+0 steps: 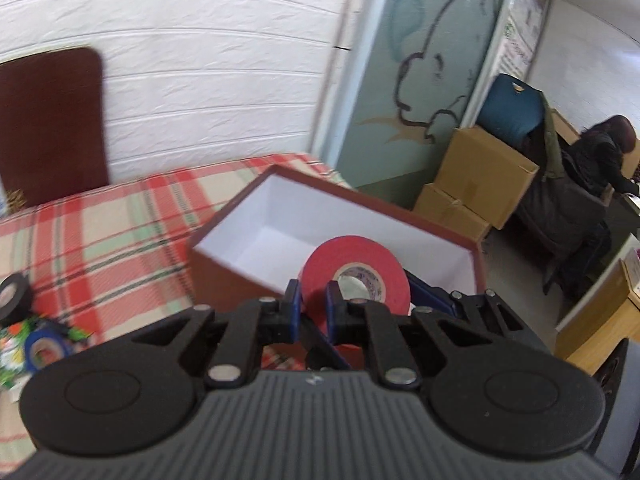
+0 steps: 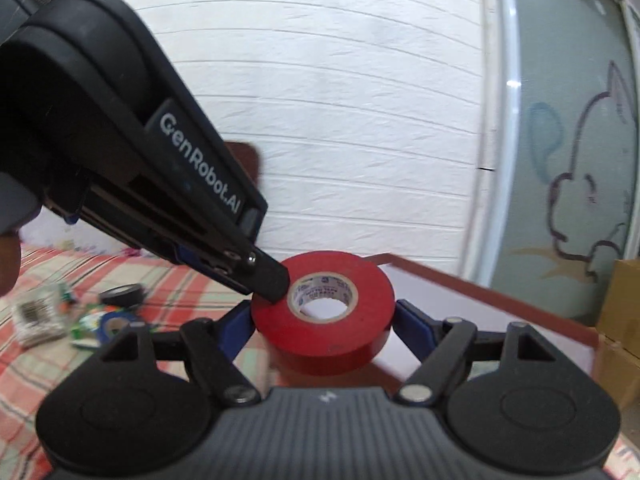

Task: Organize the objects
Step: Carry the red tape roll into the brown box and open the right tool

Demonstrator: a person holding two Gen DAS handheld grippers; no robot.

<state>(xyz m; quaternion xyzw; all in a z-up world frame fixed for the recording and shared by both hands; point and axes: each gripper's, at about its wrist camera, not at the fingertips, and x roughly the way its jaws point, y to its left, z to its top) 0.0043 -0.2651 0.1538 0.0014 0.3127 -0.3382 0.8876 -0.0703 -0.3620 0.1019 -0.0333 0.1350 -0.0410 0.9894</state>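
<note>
A red tape roll is held by two claws at once. The left claw is squeezed tight on one side of the roll's ring: one blue finger is pressed on the outside of the ring and the other is poked into the hole. In the right wrist view the same left claw is seen coming down from the upper left, with its black tip clamped on the near left edge of the roll.

The right claw is spread wide, and the whole roll is gripped between its two blue fingers, one pressed on each side. The roll is held flat there, with its hole facing up.

Just past the tips of both claws, an open box with brown walls and a white inside is seen. The roll is held up at the near edge of the box, and it is not resting inside it.

The box is set on a checked cloth. To the left of the left claw, a black tape roll and a blue tape roll are left lying on the cloth, well apart from the box. Far to the right of the left claw, cardboard boxes are stacked on the floor
</note>
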